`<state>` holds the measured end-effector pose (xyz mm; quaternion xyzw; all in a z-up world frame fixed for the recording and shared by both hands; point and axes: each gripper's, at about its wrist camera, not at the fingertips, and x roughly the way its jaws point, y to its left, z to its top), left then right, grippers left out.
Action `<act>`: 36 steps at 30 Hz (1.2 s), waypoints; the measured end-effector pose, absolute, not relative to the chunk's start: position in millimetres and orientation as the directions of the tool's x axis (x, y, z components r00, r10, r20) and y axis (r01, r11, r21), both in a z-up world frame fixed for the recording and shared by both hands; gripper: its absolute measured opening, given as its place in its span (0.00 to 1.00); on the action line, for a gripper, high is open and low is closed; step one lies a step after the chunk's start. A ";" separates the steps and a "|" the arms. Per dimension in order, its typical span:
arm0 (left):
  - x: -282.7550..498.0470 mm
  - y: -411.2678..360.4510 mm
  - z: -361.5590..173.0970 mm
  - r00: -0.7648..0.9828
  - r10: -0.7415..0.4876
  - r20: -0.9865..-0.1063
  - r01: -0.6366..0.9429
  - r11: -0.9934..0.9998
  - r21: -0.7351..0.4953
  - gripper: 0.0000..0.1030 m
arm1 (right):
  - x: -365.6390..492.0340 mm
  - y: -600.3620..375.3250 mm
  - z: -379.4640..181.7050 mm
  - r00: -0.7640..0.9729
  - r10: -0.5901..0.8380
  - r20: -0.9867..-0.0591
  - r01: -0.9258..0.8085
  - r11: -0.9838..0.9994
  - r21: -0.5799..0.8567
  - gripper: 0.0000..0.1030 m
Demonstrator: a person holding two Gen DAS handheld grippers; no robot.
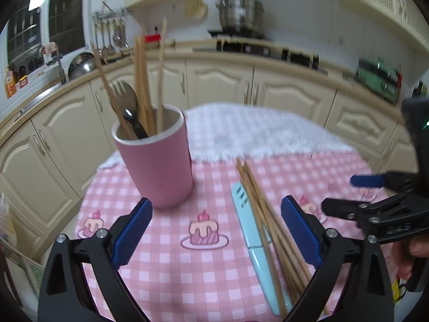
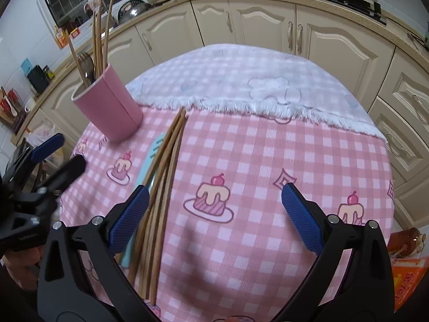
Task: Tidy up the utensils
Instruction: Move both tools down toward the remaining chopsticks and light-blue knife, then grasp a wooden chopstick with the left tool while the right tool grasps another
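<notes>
Left to right on the table: tall pink cup [image 1: 158, 158] stands upright at far left on the pink checked tablecloth [image 1: 171, 255], already holding wooden chopsticks, a wooden fork and a dark-handled utensil [image 1: 134, 124]. Just right of it lies a pale blue plastic knife [image 1: 253, 238], and touching its right edge a loose bundle of wooden chopsticks [image 1: 264, 214], tips pointing toward the white fringed cloth [image 2: 241, 80].

Left gripper [image 1: 215, 230]: fingers apart, empty, hovering over the cloth between cup and knife. Right gripper [image 2: 214, 214]: fingers apart, empty, its left pad over the chopstick bundle's near half.

Likely next step: pick up loose chopsticks, drop them into the cup.

To do it well:
- shift right gripper left so the bundle sits between the pads, not under one
- grip near mid-length, across the sticks, so they don't pivot
- keep the blue knife outside the closing gap
- tilt sticks vertical before lowering; cup is crowded, aim for the open right side
- left gripper could steady the cup wall; tall cup looks tippy
</notes>
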<state>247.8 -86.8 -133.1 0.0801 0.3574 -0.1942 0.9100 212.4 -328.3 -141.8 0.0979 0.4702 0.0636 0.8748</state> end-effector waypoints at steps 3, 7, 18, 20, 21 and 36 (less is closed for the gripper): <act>257.9 -94.6 -150.9 0.618 -0.282 -0.734 0.422 0.907 0.007 0.92 | 210.6 -330.7 -147.2 0.540 0.200 -0.818 -0.014 0.973 0.228 0.94; 270.0 -104.1 -170.5 0.568 -0.255 -0.783 0.431 0.902 0.018 0.92 | 209.5 -334.0 -155.9 0.522 0.191 -0.831 -0.007 0.976 0.220 0.94; 289.9 -112.3 -191.7 0.435 -0.340 -0.833 0.470 0.876 -0.112 0.69 | 218.5 -322.3 -166.9 0.490 0.173 -0.854 -0.031 0.983 0.182 0.94; 291.5 -109.6 -191.9 0.426 -0.347 -0.836 0.473 0.873 -0.121 0.59 | 221.5 -319.1 -168.2 0.487 0.171 -0.857 -0.038 0.984 0.175 0.94; 291.4 -108.1 -191.2 0.422 -0.355 -0.834 0.478 0.869 -0.128 0.57 | 223.0 -317.4 -168.8 0.486 0.170 -0.857 -0.041 0.984 0.171 0.94; 297.1 -89.4 -189.7 0.403 -0.358 -0.842 0.494 0.860 -0.129 0.32 | 254.8 -285.7 -181.1 0.449 0.100 -0.888 -0.096 0.993 0.063 0.94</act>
